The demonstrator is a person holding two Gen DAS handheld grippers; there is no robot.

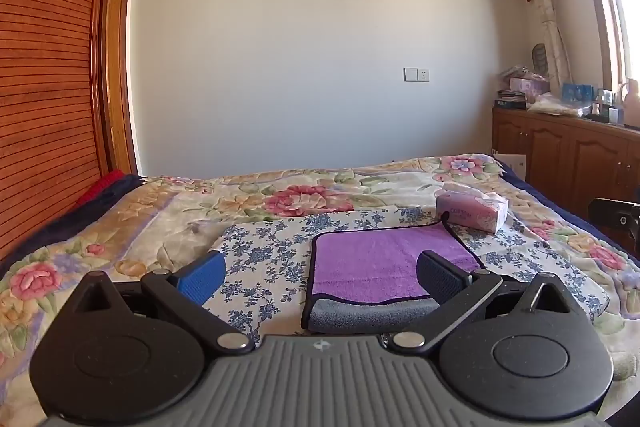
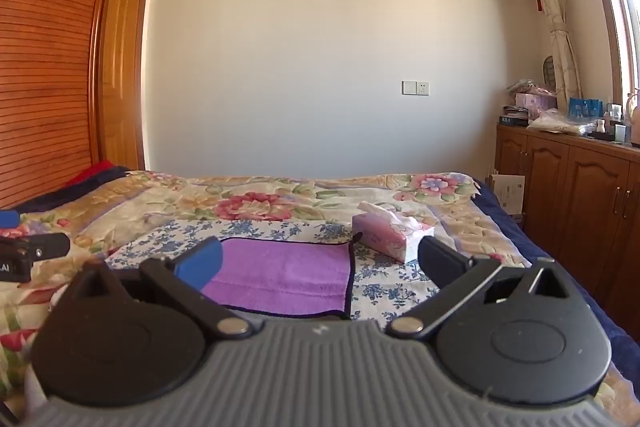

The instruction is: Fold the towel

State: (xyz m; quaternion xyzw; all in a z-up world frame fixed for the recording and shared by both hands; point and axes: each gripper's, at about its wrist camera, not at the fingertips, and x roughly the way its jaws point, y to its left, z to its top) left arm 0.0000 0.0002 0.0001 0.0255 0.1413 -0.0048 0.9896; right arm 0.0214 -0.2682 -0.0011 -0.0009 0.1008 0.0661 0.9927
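A purple towel (image 1: pixel 384 263) with dark trim lies folded on a blue-flowered cloth (image 1: pixel 272 247) on the bed; its grey underside shows along the near edge. It also shows in the right wrist view (image 2: pixel 284 273). My left gripper (image 1: pixel 320 273) is open and empty, just short of the towel's near edge, its right finger over the towel's right side. My right gripper (image 2: pixel 320 263) is open and empty above the towel's near edge. The left gripper's tip shows at the left edge of the right wrist view (image 2: pixel 24 251).
A pink tissue box (image 1: pixel 472 209) stands on the bed beyond the towel's far right corner, also in the right wrist view (image 2: pixel 390 233). A wooden cabinet (image 2: pixel 572 187) with clutter lines the right wall. A slatted headboard (image 1: pixel 44 87) stands at left.
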